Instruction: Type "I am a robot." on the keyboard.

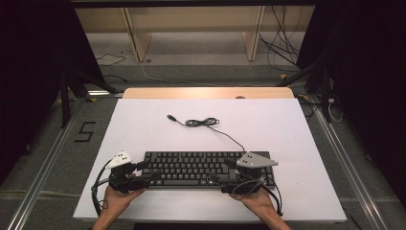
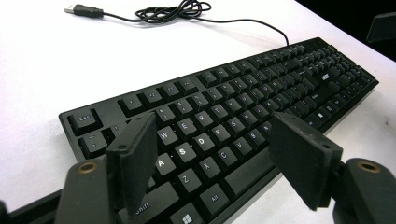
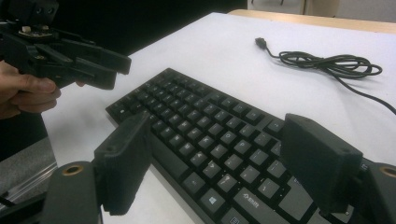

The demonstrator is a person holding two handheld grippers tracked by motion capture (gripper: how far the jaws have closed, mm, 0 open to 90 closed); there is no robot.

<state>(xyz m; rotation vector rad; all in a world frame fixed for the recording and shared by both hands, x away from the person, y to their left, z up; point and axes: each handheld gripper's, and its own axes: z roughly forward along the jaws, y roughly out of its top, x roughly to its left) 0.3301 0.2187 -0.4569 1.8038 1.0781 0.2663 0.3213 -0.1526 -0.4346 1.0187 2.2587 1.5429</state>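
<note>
This looks like a lab recording bay, probably not an office: a white tabletop (image 1: pixel 143 134) stands between black curtains (image 1: pixel 33 72), with metal floor rails (image 1: pixel 43 167), loose cables (image 1: pixel 282 43) on the grey floor and a taped floor mark (image 1: pixel 85 132).

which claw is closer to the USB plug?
Left. The left claw hovers at the keyboard's left end, roughly below the USB plug; the right claw sits at the right end, farther along.
</note>
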